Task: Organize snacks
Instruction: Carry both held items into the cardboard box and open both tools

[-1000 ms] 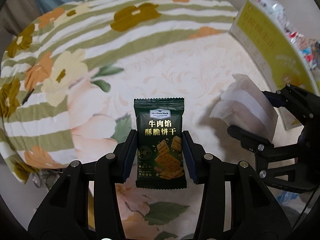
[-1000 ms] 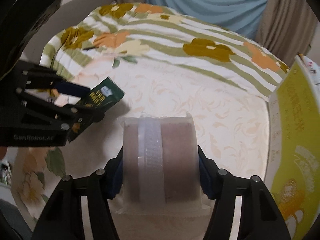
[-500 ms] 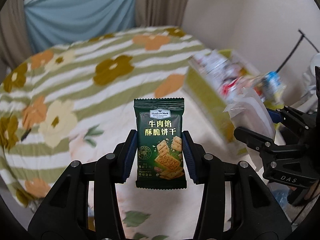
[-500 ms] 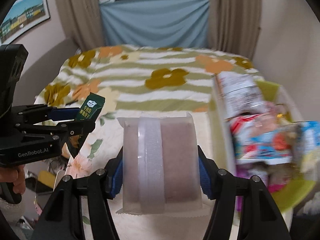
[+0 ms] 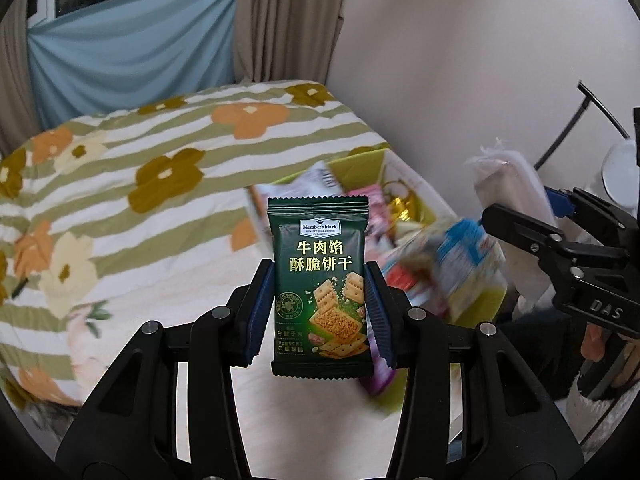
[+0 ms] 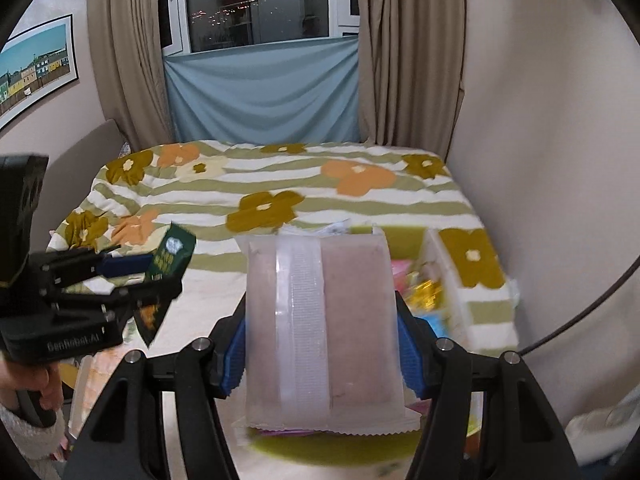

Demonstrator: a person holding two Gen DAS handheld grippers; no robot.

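My left gripper (image 5: 320,316) is shut on a dark green cracker packet (image 5: 320,280), held upright in the air above the bed. My right gripper (image 6: 322,348) is shut on a frosted white wrapped snack (image 6: 320,332), also held up. A yellow-green snack box (image 5: 368,164) filled with several colourful packets stands on the bed just behind and right of the green packet; in the right wrist view the box (image 6: 404,236) sits directly behind and under the white snack. The right gripper (image 5: 560,248) shows at the right edge of the left wrist view; the left gripper (image 6: 132,268) shows at the left of the right wrist view.
The bed carries a green-striped floral quilt (image 6: 280,184). A white wall (image 5: 460,60) runs along the right. Curtains and a blue cloth (image 6: 260,92) cover the window behind the bed. A thin black stand (image 5: 600,108) rises at the far right.
Both grippers have lifted and tilted up with their snacks still held. The view has swung from the quilt to the open snack box, wall and window.
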